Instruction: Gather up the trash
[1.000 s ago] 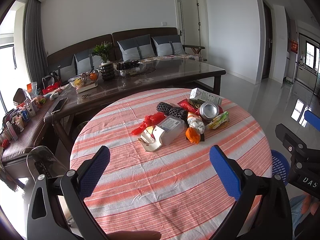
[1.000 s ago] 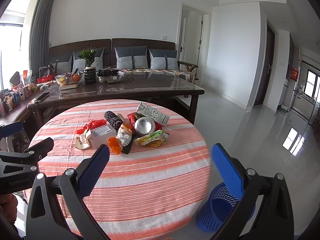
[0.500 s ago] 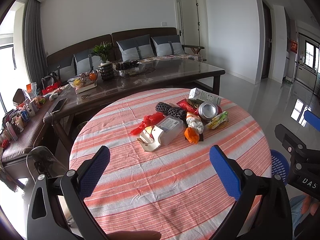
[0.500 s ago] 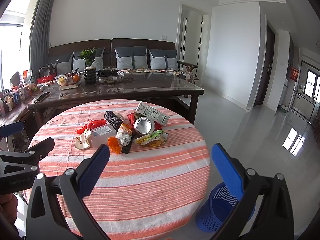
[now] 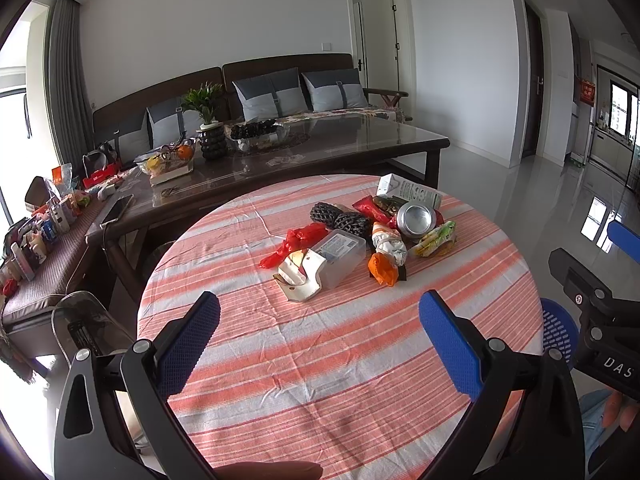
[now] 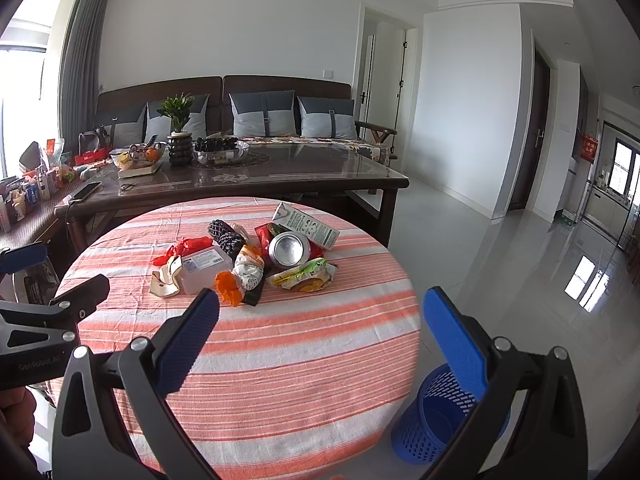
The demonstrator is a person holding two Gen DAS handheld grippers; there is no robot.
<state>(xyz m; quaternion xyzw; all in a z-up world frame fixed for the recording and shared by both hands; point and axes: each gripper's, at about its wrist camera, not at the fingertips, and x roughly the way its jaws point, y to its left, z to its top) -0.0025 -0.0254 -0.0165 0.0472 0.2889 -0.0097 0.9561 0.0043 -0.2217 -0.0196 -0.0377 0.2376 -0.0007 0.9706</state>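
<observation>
A heap of trash lies on the round striped table (image 5: 320,360): a silver can (image 5: 416,219) on its side, a white carton (image 5: 408,192), a clear plastic box (image 5: 340,252), a red bag (image 5: 296,240), black netting (image 5: 340,218), wrappers and an orange scrap (image 5: 382,270). The can also shows in the right wrist view (image 6: 289,249). My left gripper (image 5: 320,332) is open and empty above the table's near part. My right gripper (image 6: 322,328) is open and empty, nearer than the heap. A blue mesh bin (image 6: 436,416) stands on the floor by the table's right edge.
A long dark glass-topped table (image 5: 340,148) with a plant, bowls and a phone stands behind the round table. A sofa with grey cushions (image 6: 264,118) is against the wall. A side bench with small items (image 5: 36,236) is at the left. Glossy floor lies to the right.
Both grippers stay open and almost still. The view has barely shifted.
</observation>
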